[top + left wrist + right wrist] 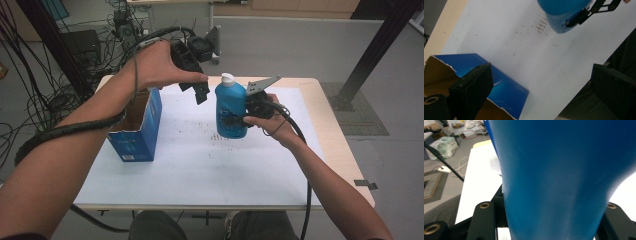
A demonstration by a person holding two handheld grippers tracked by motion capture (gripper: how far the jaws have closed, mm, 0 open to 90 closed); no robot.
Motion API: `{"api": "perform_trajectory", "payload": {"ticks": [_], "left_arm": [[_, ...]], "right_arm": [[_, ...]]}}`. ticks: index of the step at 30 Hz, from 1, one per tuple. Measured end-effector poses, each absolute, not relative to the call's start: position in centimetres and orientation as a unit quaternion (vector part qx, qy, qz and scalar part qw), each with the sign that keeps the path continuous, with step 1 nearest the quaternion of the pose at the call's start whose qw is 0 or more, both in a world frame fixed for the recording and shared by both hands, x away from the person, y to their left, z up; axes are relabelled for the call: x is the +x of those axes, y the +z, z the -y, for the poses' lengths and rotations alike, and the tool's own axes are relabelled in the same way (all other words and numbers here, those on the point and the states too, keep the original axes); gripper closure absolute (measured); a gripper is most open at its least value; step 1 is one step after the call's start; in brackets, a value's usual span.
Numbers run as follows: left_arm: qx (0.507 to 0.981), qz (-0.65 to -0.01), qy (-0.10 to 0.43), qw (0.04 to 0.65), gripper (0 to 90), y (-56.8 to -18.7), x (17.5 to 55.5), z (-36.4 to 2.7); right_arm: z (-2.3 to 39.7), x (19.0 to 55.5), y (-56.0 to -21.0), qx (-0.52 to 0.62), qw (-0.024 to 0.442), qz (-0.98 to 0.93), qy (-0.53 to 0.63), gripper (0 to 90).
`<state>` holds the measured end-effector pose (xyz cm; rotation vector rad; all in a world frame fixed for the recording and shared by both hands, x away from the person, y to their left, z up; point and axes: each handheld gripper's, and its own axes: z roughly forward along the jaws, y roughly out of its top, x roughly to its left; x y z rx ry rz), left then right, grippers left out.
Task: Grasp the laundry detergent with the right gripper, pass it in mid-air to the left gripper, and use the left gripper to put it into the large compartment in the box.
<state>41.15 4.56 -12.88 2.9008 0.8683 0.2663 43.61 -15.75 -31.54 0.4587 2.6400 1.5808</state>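
Blue plastic bottle [230, 112] clamped in right claw [248, 107]; left claw [200, 90] spread, empty; tapered body could slip onto tabletop [200, 160].

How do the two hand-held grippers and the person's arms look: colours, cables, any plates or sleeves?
Both the left gripper and the right gripper are black with blocky jaws, brass-coloured rivets and thick black cables. The right carries a grey three-cornered plate. The forearms are bare, without sleeves.

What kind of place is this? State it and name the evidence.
Probably a lab or workshop set up for recording: loose cables heaped on the grey floor, a black frame post beside the table, and equipment behind.
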Motion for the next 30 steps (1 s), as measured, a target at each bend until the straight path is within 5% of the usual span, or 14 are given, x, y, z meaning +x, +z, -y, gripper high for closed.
{"api": "perform_trajectory", "payload": {"ticks": [30], "left_arm": [[0.982,-0.169,0.068,0.049,5.7,-12.4,40.4,-3.9]], "right_arm": [[9.2,42.6,-31.9,0.043,-0.023,-0.845,0.532,43.7]]}}
